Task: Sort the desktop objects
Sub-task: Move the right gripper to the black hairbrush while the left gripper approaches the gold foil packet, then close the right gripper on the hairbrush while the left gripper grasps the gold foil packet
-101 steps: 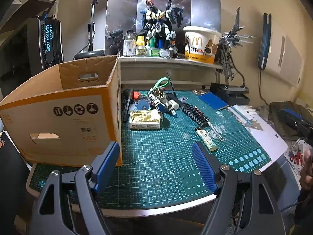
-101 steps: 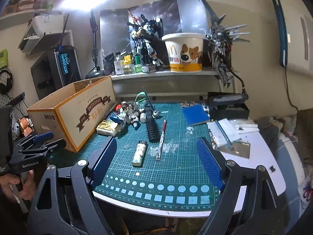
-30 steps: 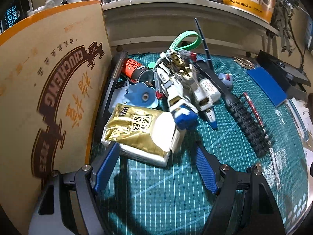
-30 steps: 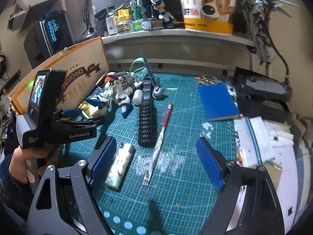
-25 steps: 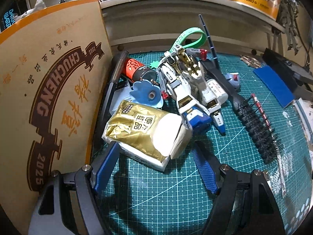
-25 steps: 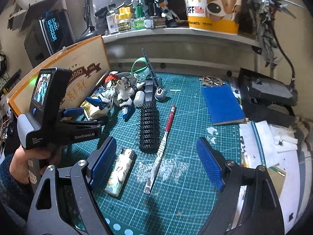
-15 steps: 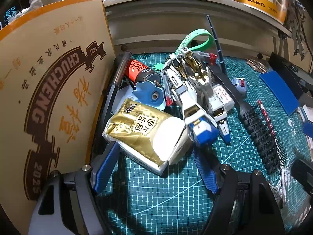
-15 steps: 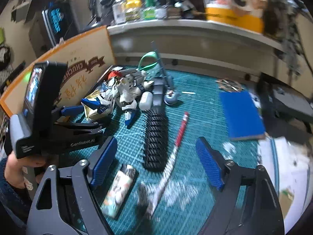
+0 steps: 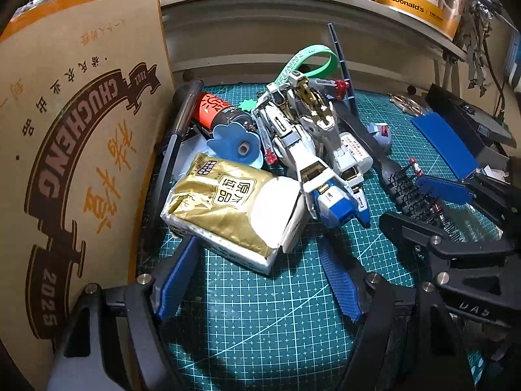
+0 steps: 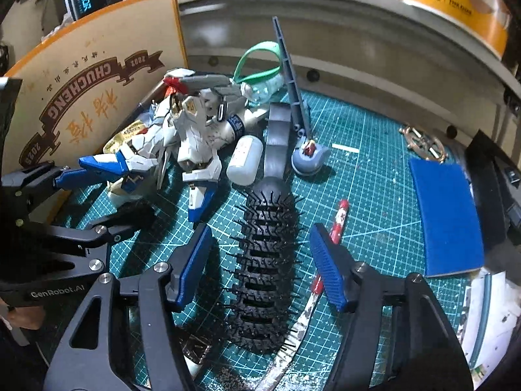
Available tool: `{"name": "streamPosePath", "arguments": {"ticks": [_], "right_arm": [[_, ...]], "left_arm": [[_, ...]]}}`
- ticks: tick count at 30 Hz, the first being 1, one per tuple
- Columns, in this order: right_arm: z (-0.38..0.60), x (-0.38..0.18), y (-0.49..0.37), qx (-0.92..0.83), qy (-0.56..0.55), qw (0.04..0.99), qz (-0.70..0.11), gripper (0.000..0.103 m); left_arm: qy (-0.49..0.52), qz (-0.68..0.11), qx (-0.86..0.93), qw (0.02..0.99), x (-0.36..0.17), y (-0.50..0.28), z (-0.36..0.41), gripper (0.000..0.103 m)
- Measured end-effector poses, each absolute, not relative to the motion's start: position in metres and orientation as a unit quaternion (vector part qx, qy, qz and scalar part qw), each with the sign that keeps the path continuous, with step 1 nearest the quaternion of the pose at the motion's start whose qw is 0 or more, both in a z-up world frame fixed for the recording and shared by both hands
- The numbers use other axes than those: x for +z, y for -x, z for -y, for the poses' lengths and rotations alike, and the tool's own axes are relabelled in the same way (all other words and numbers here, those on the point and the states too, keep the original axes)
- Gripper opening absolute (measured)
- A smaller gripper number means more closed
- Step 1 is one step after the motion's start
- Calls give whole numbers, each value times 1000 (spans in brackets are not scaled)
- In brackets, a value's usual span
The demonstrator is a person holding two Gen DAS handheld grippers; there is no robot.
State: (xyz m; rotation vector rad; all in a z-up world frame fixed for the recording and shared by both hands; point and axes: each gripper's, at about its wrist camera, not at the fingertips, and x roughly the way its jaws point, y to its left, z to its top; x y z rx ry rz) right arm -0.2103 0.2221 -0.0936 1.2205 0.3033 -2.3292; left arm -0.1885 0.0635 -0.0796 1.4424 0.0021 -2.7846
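One black hairbrush [image 10: 268,260] at six o'clock, one gold tissue pack [image 9: 231,208], one white-and-blue robot model [image 9: 312,150], one cardboard box [image 9: 78,150] at nine o'clock, one blue pad [image 10: 446,218] at three o'clock, one green strap [image 9: 309,60].

Two close wrist views angled down, both sharing cutting mat [image 9: 260,319], hairbrush [image 10: 267,260].

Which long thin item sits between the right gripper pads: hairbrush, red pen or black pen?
The black hairbrush, bristles up; the red pen lies outside the pad.
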Motion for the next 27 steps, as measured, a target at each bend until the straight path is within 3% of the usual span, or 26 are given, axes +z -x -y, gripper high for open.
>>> {"name": "streamPosePath", "arguments": {"ticks": [1,4,10,13,17,20,21,22,23,27], "right_arm": [[-221,-94,209,-854,-445,244,-117,58],[-224,-93,209,-856,-442,245,-107,38],[-235,-91,213,-855,-448,252,-66,34],[-242,-85,211,-860,-439,259,-39,34],[-251,-69,203,-868,-419,265,-18,34],[-251,-60,197,-872,-414,262,-18,34],[-252,-59,196,-870,-415,265,-17,34],[-253,-58,195,-871,-413,265,-14,34],[-253,-59,194,-870,-415,267,-12,34],[-253,-67,193,-865,-423,269,-11,34]], "left_arm": [[-457,-2,-889,7,-80,186,-63,59],[-453,-9,-892,12,-79,184,-58,44],[-451,-14,-893,4,-79,173,-60,20],[-445,-12,-896,4,-78,164,-62,13],[-440,-4,-898,6,-76,153,-65,11],[-447,14,-894,17,-77,153,-69,16],[-450,17,-893,20,-78,154,-70,28],[-453,22,-891,20,-80,156,-72,49],[-454,24,-891,16,-81,157,-73,60],[-460,41,-887,9,-91,164,-81,69]]}}
